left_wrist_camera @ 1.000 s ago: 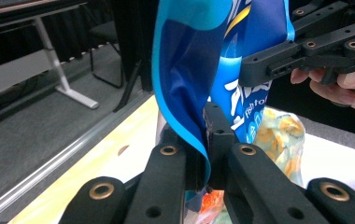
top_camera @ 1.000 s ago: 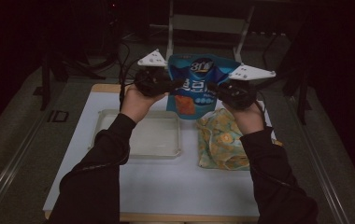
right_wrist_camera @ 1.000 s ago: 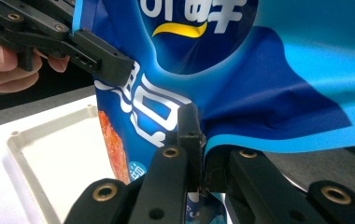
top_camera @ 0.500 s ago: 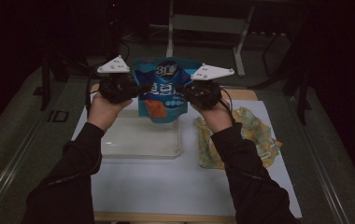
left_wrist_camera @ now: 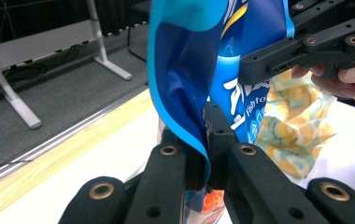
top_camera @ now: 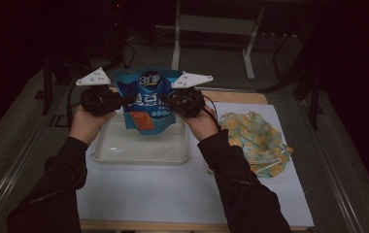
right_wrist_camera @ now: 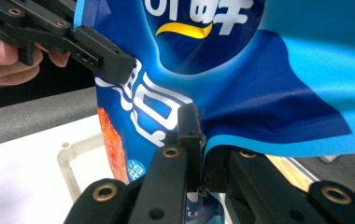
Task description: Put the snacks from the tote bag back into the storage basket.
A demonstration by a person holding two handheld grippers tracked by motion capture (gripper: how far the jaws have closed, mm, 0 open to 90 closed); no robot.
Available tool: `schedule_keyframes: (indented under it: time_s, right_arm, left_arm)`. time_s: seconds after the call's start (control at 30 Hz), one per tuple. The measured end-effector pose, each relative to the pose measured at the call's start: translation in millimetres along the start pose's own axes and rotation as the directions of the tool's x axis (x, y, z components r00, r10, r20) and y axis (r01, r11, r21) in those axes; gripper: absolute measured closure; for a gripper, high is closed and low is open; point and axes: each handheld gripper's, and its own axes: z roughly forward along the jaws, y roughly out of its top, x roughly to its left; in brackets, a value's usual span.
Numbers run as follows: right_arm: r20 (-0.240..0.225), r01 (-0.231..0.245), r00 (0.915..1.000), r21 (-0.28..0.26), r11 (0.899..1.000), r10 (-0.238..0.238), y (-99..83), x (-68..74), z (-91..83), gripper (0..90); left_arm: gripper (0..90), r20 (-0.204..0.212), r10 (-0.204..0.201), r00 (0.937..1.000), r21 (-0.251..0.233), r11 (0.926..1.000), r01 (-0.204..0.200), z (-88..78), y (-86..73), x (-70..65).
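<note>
Left of centre in the high view, just above the middle: left gripper (top_camera: 124,100), gripped in a hand, jaws pinched on the left edge of a blue snack bag (top_camera: 147,99). Seen closer in the left gripper view: same jaws pressed together on a fold of the blue snack bag (left_wrist_camera: 185,79) at lower centre, with no gap visible beside the film. Below the bag in the high view: clear tray (top_camera: 109,154), sitting on the white mat (top_camera: 173,194) of the table (top_camera: 231,97). At centre: bag held upright in the air, stretched between both grippers, hanging above the far side of the tray and not touching it. Right of the bag: right gripper (top_camera: 165,100), jaws clamped on the bag's right edge. Confirmed in the right gripper view, lower centre: jaws shut on the blue snack bag (right_wrist_camera: 259,84), film creased where pinched. Upper left of that view: other gripper gripping the far edge. Further right in the high view: crumpled yellow patterned cloth (top_camera: 253,141), lying flat on the mat, well apart from the bag.
</note>
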Motion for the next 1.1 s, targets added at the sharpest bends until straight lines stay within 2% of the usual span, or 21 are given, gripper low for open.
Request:
schedule_keyframes:
  time_s: [0.27,0.33,0.47,0.53,0.8,0.97,1.1]
  right_arm:
    - [-0.011,-0.008,0.9999,0.018,1.0,0.008,-12.3,6.8,18.7,88.3]
    - [-0.01,-0.015,0.9998,0.024,1.0,0.016,-17.0,8.0,23.0,88.3]
    - [-0.012,-0.03,0.9995,0.034,0.999,0.031,-28.1,9.5,32.4,88.3]
    - [-0.009,-0.038,0.9992,0.039,0.999,0.038,-32.9,10.9,36.4,88.3]
    - [0.006,-0.044,0.999,0.058,0.997,0.043,-52.3,13.4,52.0,88.4]
    - [0.001,-0.064,0.9979,0.073,0.995,0.065,-66.1,12.3,60.7,88.4]
    - [-0.002,-0.071,0.9975,0.075,0.995,0.071,-71.1,12.0,63.4,88.4]
  left_arm:
    - [88.3,0.001,-0.024,0.9997,0.003,0.9997,0.024,2.3,-22.5,8.5]
    - [88.3,0.004,-0.039,0.9992,0.003,0.9993,0.039,5.2,-30.1,11.3]
    - [88.2,-0.001,-0.037,0.9993,0.014,0.9992,0.037,10.5,-43.0,14.3]
    - [88.2,0.005,-0.049,0.9988,0.021,0.9986,0.049,13.4,-48.6,17.3]
    - [88.2,0.024,-0.066,0.9975,0.021,0.9976,0.066,25.6,-71.5,26.9]
    - [88.0,0.039,-0.049,0.998,0.04,0.998,0.048,32.5,-82.8,31.5]
    - [87.8,0.045,-0.052,0.9977,0.039,0.998,0.05,35.6,-88.3,32.8]
